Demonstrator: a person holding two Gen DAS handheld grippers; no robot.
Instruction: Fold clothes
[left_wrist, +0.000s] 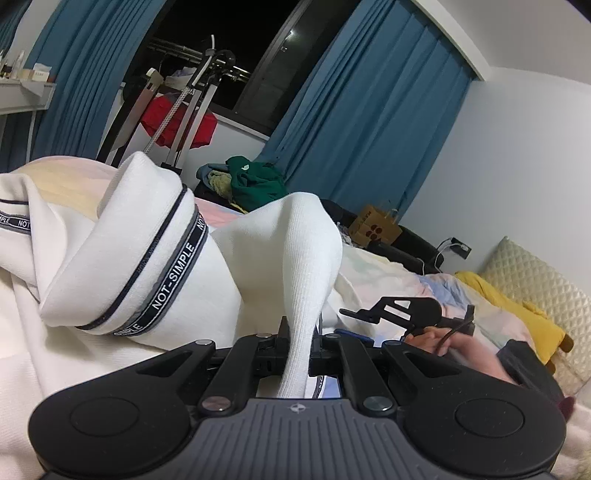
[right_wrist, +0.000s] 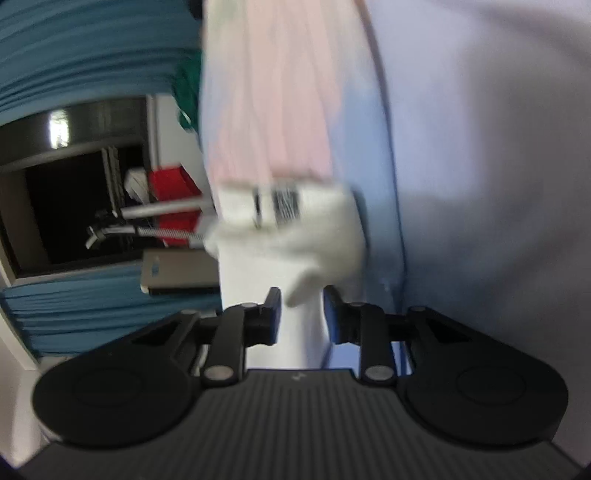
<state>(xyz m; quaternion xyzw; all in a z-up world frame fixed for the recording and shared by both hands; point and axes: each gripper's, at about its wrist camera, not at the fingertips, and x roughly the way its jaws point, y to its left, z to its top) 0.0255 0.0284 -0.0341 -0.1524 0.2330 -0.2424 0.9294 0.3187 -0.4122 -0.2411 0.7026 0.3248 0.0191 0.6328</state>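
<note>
A white knit garment (left_wrist: 110, 258) with a dark "NOT-SIMPLE" band lies bunched on the bed. My left gripper (left_wrist: 299, 343) is shut on a fold of its white ribbed fabric, which rises as a peak ahead of the fingers. My right gripper shows in the left wrist view (left_wrist: 402, 314), low at the right, in a hand. In the blurred right wrist view, my right gripper (right_wrist: 301, 314) pinches a strip of the same white garment (right_wrist: 295, 229), whose banded part hangs just ahead.
The bed has a pastel sheet (left_wrist: 424, 280). A green garment pile (left_wrist: 255, 184) and a cardboard box (left_wrist: 373, 225) sit beyond it. A yellow cloth (left_wrist: 517, 314) and quilted pillow (left_wrist: 543, 280) lie at right. A drying rack with red cloth (left_wrist: 177, 122) stands by blue curtains (left_wrist: 369, 122).
</note>
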